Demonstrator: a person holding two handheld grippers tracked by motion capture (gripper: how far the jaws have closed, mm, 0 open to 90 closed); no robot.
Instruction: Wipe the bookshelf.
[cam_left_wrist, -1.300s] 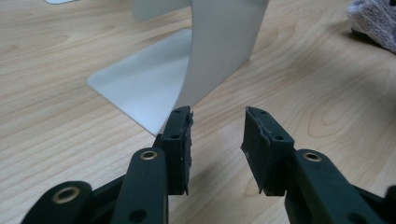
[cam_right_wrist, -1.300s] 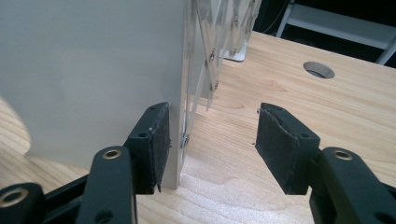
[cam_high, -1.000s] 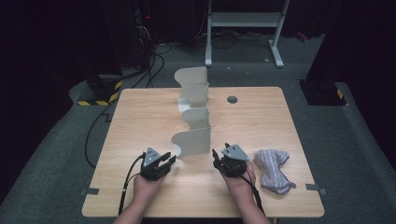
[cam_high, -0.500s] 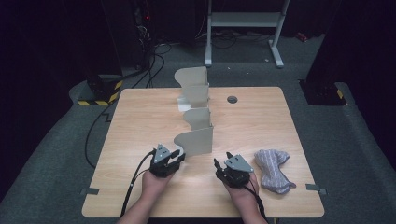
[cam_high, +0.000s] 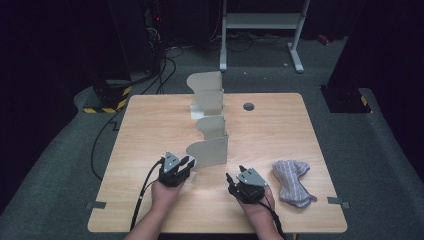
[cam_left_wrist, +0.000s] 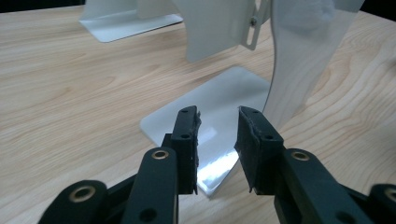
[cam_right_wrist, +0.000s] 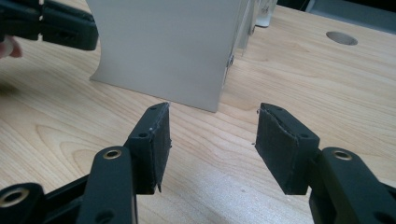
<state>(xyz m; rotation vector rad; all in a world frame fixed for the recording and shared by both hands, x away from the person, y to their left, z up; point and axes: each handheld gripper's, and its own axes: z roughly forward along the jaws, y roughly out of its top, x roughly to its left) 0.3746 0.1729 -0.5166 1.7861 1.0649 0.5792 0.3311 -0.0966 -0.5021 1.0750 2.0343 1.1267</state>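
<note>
Several pale grey sheet-metal stands run in a row down the middle of the wooden table (cam_high: 150, 130). My left gripper (cam_high: 186, 162) sits at the left foot of the nearest stand (cam_high: 210, 152). In the left gripper view the left gripper (cam_left_wrist: 218, 119) is open by a narrow gap, with nothing between its jaws, just above that stand's flat base plate (cam_left_wrist: 219, 88). My right gripper (cam_high: 235, 173) rests near the front edge. In its own view the right gripper (cam_right_wrist: 212, 116) is wide open and empty, facing the stand's panel (cam_right_wrist: 163, 51).
A grey knitted cloth (cam_high: 292, 182) lies on the table right of my right hand. Two more stands (cam_high: 207, 92) rise behind the nearest one. A round hole (cam_high: 248, 106) sits at the table's back. Cables trail off the left side.
My left gripper has moved right and forward up to the nearest stand's foot. My right gripper has drawn back toward the front edge.
</note>
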